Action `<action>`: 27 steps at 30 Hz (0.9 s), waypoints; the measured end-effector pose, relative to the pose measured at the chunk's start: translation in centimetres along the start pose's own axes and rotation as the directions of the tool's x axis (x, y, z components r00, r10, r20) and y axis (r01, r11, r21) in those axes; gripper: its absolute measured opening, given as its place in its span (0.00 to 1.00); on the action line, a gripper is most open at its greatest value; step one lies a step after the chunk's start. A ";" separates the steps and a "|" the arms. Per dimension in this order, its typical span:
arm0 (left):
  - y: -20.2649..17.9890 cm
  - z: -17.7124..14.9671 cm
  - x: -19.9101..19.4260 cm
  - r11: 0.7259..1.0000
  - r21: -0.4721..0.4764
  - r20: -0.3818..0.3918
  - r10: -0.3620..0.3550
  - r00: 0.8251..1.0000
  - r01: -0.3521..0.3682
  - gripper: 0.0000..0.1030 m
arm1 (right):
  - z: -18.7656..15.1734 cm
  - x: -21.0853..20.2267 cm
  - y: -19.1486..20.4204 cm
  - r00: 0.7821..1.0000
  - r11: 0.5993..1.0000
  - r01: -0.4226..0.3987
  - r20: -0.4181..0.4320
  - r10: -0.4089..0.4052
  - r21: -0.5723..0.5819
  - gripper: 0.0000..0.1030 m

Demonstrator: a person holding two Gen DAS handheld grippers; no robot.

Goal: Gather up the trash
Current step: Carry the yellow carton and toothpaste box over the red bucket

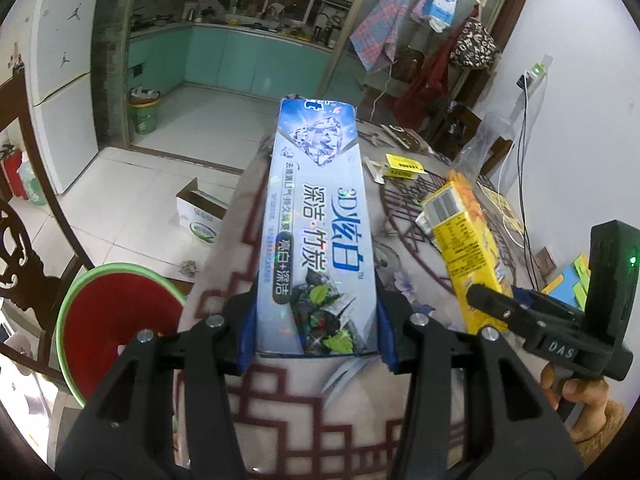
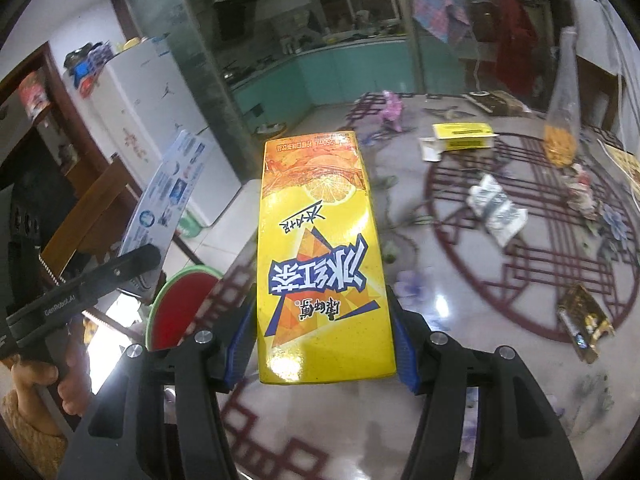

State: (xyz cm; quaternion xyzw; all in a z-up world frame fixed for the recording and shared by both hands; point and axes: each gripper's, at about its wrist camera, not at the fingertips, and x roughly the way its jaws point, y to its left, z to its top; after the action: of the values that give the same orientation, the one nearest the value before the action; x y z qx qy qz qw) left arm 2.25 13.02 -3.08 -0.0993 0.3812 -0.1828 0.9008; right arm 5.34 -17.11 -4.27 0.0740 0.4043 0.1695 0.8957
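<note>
Carry step, both hands loaded. Left gripper (image 1: 316, 336): jaws clamped on the near end of a blue-white toothpaste box (image 1: 316, 216), held up over the worktop's (image 2: 500, 280) left edge. Right gripper (image 2: 326, 354): jaws gripping a yellow iced-tea carton (image 2: 324, 264) by its base, also off the worktop. Red bin w/ green rim (image 1: 116, 320) sits below, just off that edge; probably the drop target. Next: swing both over the bin mouth, then release one at a time. More litter left mid-worktop: yellow box (image 2: 464, 136), white wrapper (image 2: 496, 208).

Blue-white cardboard toothpaste box (image 1: 316, 224): glossy, holographic sheen. Yellow carton drink box (image 2: 324, 256): smooth, shiny. Patterned surface (image 2: 500, 280): glossy, reflective.
</note>
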 end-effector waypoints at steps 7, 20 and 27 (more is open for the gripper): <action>2.9 -0.1 -1.2 0.998 -0.029 0.010 0.059 0.998 -0.058 0.44 | 0.1 2.3 4.1 0.998 0.998 -0.060 -0.035 0.059 -0.035 0.54; 11.4 -2.3 -3.1 0.962 -0.148 -0.025 0.230 0.973 -0.231 0.44 | 0.0 7.8 12.9 0.973 0.975 -0.209 -0.113 0.200 -0.071 0.54; 14.0 -3.3 -3.2 0.941 -0.182 -0.066 0.278 0.958 -0.285 0.44 | -0.6 10.8 16.1 0.956 0.962 -0.253 -0.176 0.233 -0.099 0.54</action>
State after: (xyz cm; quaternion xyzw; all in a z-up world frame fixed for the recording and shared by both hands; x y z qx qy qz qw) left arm 1.34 26.95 -7.71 -0.1254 0.4248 -0.0169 0.8964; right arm 7.65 1.80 -7.91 0.0550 0.4530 0.3081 0.8348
